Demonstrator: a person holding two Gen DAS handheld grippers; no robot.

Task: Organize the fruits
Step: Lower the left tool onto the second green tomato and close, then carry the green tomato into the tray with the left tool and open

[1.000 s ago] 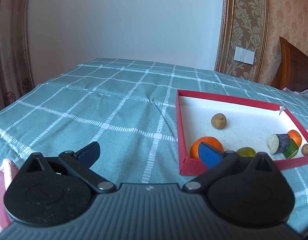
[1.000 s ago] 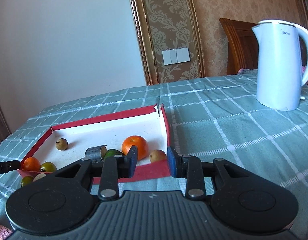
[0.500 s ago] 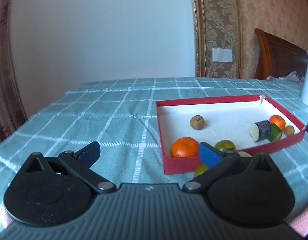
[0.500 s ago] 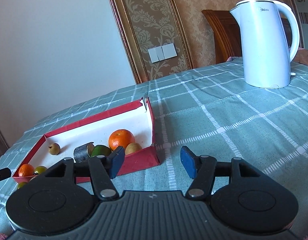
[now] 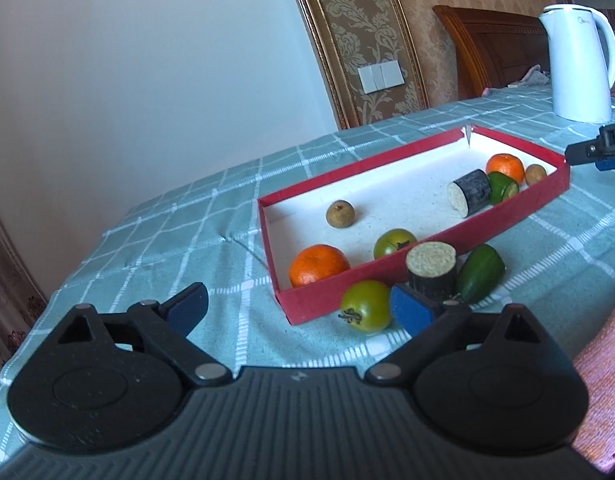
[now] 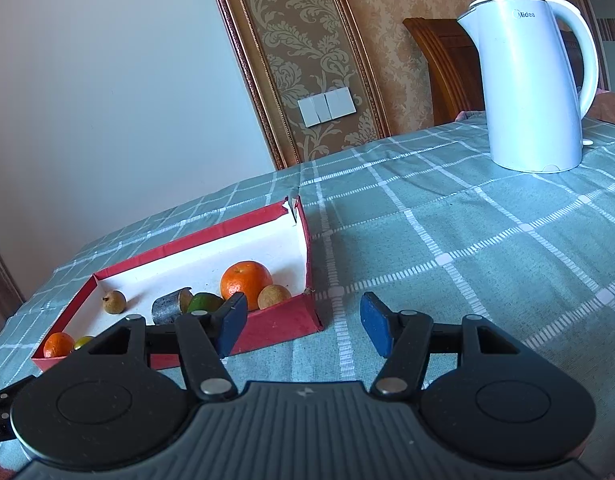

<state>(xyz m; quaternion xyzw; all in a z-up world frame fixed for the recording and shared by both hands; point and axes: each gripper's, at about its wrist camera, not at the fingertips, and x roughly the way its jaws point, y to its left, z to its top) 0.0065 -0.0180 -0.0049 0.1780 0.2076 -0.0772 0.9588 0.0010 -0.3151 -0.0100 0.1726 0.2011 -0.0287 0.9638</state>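
The left gripper (image 5: 299, 306) hangs low over the table with its blue-padded jaws wide and just beginning to close, nothing gripped between them; a green tomato (image 5: 365, 306), a dark cut stub with a pale end (image 5: 431, 272) and a green piece (image 5: 480, 273) lie on the cloth just beyond its right pad, beside the near wall of the red box (image 5: 427, 264). The right gripper (image 6: 303, 326) is about half open and holds nothing, its left pad in front of the box's corner. Under both spreads a teal tablecloth (image 6: 467, 240) checked with white lines, a little rumpled left of the box. Inside the white-floored box sit an orange (image 5: 318, 265), a second green tomato (image 5: 394, 242), a small brown fruit (image 5: 339, 213), and at the far end another dark stub (image 5: 469, 192), a green piece (image 5: 503, 187), a smaller orange (image 5: 505, 168) and a brown fruit (image 5: 535, 174). A white electric kettle (image 6: 531, 88) marked "Midea" stands on the cloth well apart from the box. Behind are a plain pale wall, a gilt-framed panel of damask wallpaper (image 6: 307, 48) with a white switch plate (image 6: 326, 106), and a carved wooden chair back (image 5: 491, 52).
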